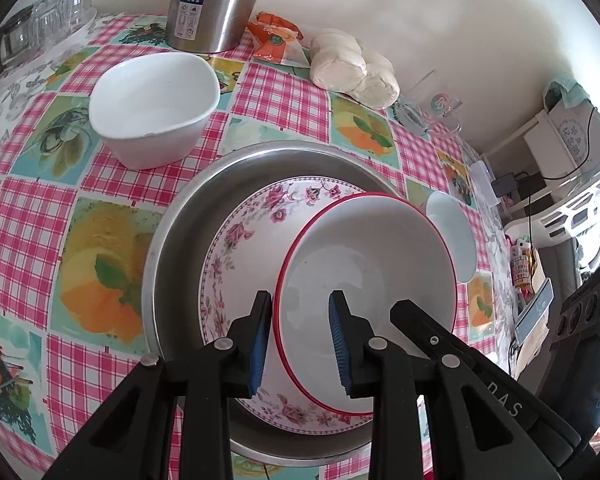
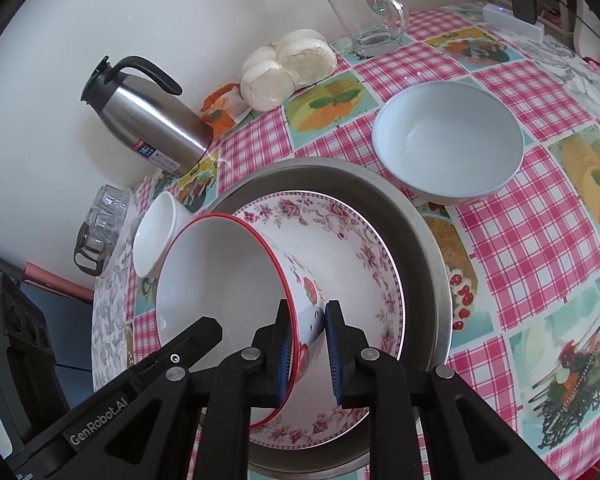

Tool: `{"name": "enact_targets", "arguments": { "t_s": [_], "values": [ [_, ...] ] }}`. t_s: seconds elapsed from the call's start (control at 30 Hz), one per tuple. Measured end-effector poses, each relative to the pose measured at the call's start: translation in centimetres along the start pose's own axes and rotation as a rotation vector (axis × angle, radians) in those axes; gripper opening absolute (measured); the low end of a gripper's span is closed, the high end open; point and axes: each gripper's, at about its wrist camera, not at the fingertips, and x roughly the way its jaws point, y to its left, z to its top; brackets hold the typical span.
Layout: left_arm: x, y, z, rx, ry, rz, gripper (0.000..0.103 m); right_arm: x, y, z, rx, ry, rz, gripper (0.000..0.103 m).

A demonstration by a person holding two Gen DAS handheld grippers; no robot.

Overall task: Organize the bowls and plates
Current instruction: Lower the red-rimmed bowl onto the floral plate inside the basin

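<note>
Pinching red-rimmed bowl (image 1: 364,300) with both grippers, left gripper (image 1: 300,340) and right gripper (image 2: 308,354), tilted over floral plate (image 2: 340,240); risking slipping, chipping.

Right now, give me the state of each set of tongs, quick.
Left tongs: closed on the rim of the red-rimmed bowl, one finger inside, one outside.
Right tongs: closed on the same bowl's opposite wall.
</note>
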Motion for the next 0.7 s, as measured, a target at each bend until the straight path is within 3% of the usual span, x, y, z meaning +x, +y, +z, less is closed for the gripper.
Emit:
{"name": "enact_targets", "arguments": {
  "t_s": [0.7],
  "values": [
    [-0.28, 0.52, 0.08, -0.036, -0.009, -0.015, 0.029, -0.02, 0.01, 0.12, 0.006, 0.004, 0.02, 0.02]
  ]
}}
